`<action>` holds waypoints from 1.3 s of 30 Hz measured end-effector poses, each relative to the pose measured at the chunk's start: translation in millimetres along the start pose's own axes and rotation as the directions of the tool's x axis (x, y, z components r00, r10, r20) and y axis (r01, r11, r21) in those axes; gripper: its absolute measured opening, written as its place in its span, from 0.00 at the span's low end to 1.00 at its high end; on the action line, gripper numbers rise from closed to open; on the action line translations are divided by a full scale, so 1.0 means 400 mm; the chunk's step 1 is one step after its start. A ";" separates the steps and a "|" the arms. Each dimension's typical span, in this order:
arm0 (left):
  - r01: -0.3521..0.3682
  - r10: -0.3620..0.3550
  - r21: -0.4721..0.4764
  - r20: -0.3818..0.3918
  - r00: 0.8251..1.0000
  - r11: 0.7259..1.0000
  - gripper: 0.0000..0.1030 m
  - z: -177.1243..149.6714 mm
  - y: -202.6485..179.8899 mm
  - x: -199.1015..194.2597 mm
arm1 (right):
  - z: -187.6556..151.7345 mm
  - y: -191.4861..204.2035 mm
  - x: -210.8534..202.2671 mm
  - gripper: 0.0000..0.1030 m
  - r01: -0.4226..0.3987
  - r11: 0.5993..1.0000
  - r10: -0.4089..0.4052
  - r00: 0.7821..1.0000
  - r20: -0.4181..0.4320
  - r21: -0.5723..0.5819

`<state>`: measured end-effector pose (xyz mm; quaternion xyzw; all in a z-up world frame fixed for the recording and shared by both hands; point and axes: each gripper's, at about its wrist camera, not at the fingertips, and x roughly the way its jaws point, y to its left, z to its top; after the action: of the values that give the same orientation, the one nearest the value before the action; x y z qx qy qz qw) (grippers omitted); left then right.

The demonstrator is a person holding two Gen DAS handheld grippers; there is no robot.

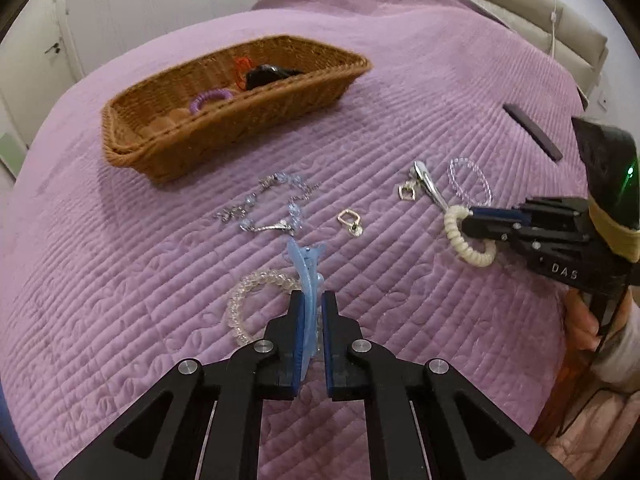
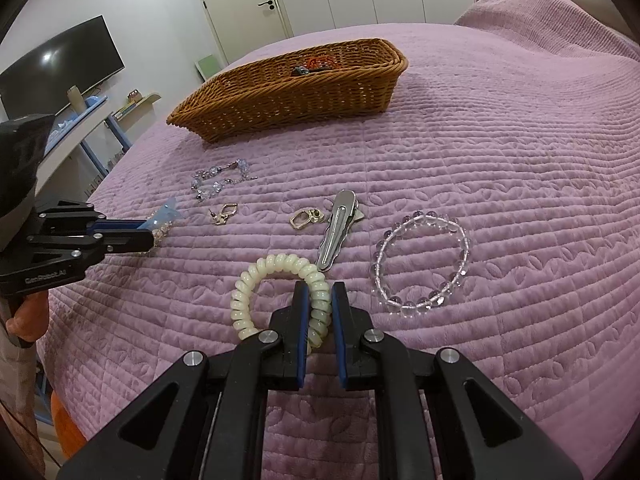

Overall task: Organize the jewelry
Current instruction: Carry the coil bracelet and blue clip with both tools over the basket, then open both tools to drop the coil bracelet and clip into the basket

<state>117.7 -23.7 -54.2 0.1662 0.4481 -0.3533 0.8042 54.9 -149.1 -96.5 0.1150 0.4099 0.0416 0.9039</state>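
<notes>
Both cameras sit low and close over the bed (image 1: 400, 80), each looking forward along its own gripper toward the basket (image 1: 224, 120). The left view faces it from the left, the right from the right; each catches the other gripper at its edge.

Woven wicker basket (image 2: 288, 92), quilted plush bedspread (image 2: 500, 168), glossy metal clip (image 2: 336, 232).

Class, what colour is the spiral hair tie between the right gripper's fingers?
Cream, an off-white; the spiral hair tie shows best in the right wrist view.
</notes>
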 end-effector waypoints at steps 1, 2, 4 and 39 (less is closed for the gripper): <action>0.005 -0.005 -0.013 0.015 1.000 1.000 0.08 -0.001 0.004 -0.008 | 0.000 0.000 -0.001 0.14 -0.001 1.000 0.001 1.000 0.002 0.000; 0.010 -0.009 -0.028 0.034 0.999 1.000 0.08 -0.001 0.008 -0.016 | -0.001 0.000 -0.003 0.14 0.000 1.000 0.000 1.000 0.005 0.001; 0.028 -0.024 -0.055 0.066 0.998 0.998 0.08 -0.002 0.019 -0.029 | -0.002 0.001 -0.011 0.14 0.003 1.000 -0.003 1.000 0.017 0.000; -0.092 0.173 -0.393 0.176 0.969 0.915 0.08 0.439 0.315 0.155 | 0.707 -0.037 0.368 0.13 0.052 0.996 -0.048 0.997 -0.056 0.069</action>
<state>335.4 -64.7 -17.1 -0.0011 0.4097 -0.2190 0.8855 364.0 -187.7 -27.4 0.1351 0.4385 0.0078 0.8885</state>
